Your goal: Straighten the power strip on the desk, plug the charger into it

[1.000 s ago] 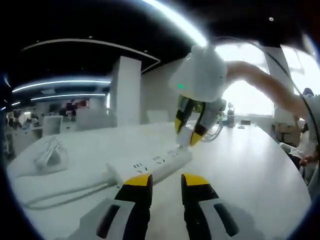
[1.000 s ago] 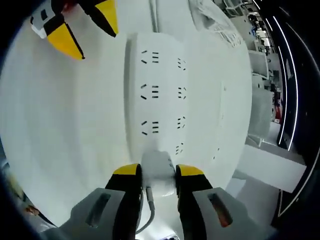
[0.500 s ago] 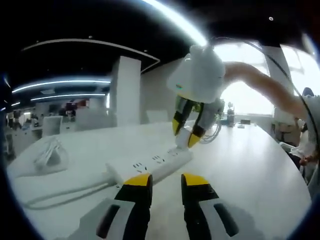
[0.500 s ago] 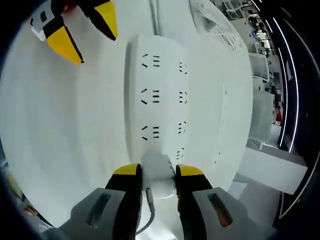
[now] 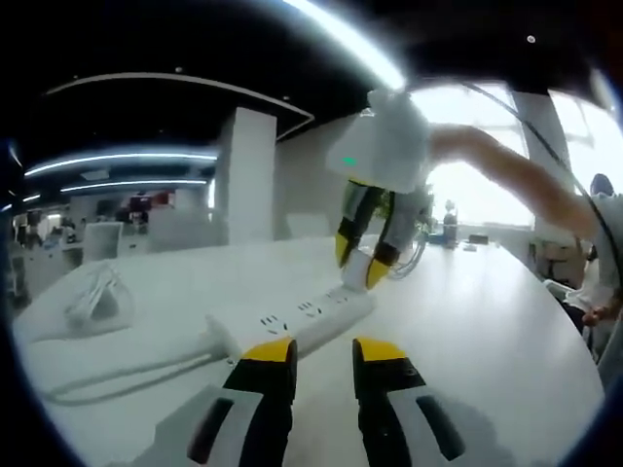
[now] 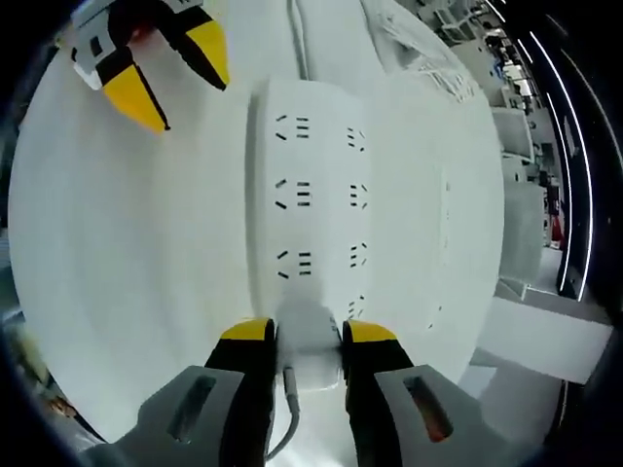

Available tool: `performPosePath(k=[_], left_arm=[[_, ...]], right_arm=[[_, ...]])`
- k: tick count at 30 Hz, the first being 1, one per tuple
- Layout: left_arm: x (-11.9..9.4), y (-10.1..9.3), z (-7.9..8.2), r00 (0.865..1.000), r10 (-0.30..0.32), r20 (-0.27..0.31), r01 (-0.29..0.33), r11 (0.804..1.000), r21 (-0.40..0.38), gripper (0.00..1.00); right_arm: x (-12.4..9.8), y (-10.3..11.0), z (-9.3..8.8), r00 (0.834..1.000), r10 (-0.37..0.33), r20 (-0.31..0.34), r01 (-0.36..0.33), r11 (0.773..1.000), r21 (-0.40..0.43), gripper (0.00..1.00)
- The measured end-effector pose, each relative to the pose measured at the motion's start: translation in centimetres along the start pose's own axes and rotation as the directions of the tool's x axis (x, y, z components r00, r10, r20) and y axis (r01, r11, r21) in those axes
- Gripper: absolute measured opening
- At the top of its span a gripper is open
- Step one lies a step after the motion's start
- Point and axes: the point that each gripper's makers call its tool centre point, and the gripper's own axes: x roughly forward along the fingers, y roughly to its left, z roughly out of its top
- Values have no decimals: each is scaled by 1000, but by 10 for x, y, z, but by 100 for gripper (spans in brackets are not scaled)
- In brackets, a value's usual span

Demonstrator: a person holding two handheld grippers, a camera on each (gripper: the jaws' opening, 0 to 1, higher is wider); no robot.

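White and glossy, the broad desk top (image 5: 487, 331) runs back into a dim open office with a square white pillar (image 5: 245, 175) at 11 o'clock in the left gripper view and long curved ceiling light strips (image 5: 117, 161) at 9 o'clock; bright windows glow at 2 o'clock.

On the desk lies the long white plastic power strip (image 5: 297, 323), just past the tips of the left gripper (image 5: 324, 352), slanting from centre toward 1 o'clock. In the right gripper view the same power strip (image 6: 311, 195) runs straight up from the jaws toward 12 o'clock, showing rows of socket slots in two columns. No brand mark or lettering can be read on it. Its white cable (image 5: 127, 375) trails off toward 8 o'clock in the left gripper view, and a loose bundle of white cord (image 5: 92, 302) sits on the desk at 9 o'clock, apart from the strip.

The right gripper (image 6: 309, 336) has its yellow-tipped black jaws closed on the small white block-shaped charger (image 6: 310, 336), which sits against the near end of the strip; a thin wire leaves the charger toward 6 o'clock. From the left gripper view, that right gripper (image 5: 362, 261) stands over the strip's far end with the charger (image 5: 358, 268) between its tips, a person's arm (image 5: 516, 165) reaching in from 3 o'clock.

The left gripper's jaws stand apart with nothing between them, hovering above the desk; its yellow tips (image 6: 161, 68) show at 11 o'clock in the right gripper view.
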Motion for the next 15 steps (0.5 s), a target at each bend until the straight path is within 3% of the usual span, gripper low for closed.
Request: performPosePath(k=[7,13,15], left_arm=[[1,-3,0,1000,-13,0,13,1000,-5,23],[1,-5,-2,1000,-15,-7,15,1000,10,23],[2,-5,-2,1000,-16,-7,16,1000,12,23]], right_arm=[[4,2,0,996,15,-85,-20,999,-50,27],[5,4,3,991,113,75,-118,991,68,27],[6,3,2,989,130,76,-135,989,66,27]])
